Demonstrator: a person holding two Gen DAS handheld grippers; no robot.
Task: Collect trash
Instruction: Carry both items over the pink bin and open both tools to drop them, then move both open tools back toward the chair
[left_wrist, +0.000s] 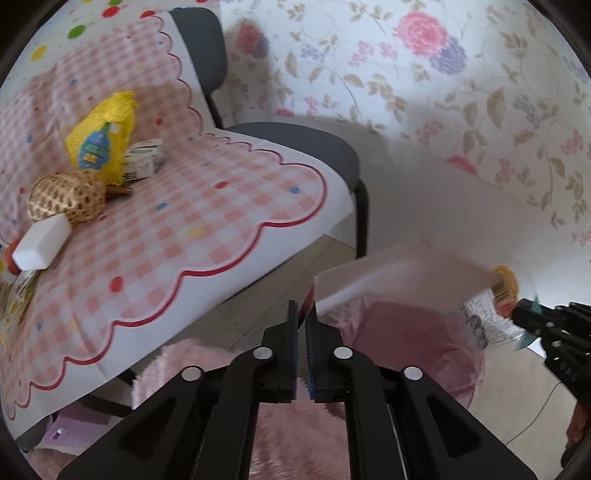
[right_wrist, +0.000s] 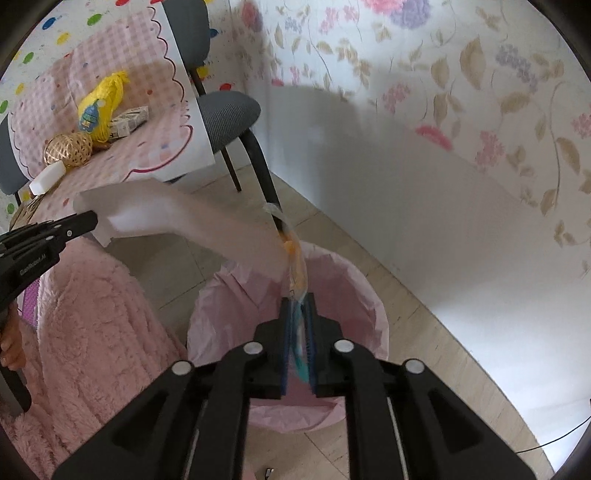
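Left wrist view: the left gripper is seen closed narrowly on the corner of a pale flat sheet of packaging, which extends toward the right gripper at the frame's edge; whether the sheet is card or plastic cannot be told through the blur. In the right wrist view the right gripper is clamped on a thin clear wrapper with orange and teal print, held directly above the bin lined with a pink bag, while the pale sheet reaches across from the left gripper and meets the wrapper over the bin's far rim. Both pieces of trash are thus held in the air, above or near the bin opening, and neither has yet been dropped. For a clean deposit, it is judged that the wrapper should be lowered a little toward the liner before the right jaws are opened, since light film is easily deflected past the rim. The broad sheet should be tilted edge-down and brought fully over the opening before release, lest it bridge the rim. Further items remain on the checked tablecloth: a yellow bag, a small carton, a woven ball and a white block.
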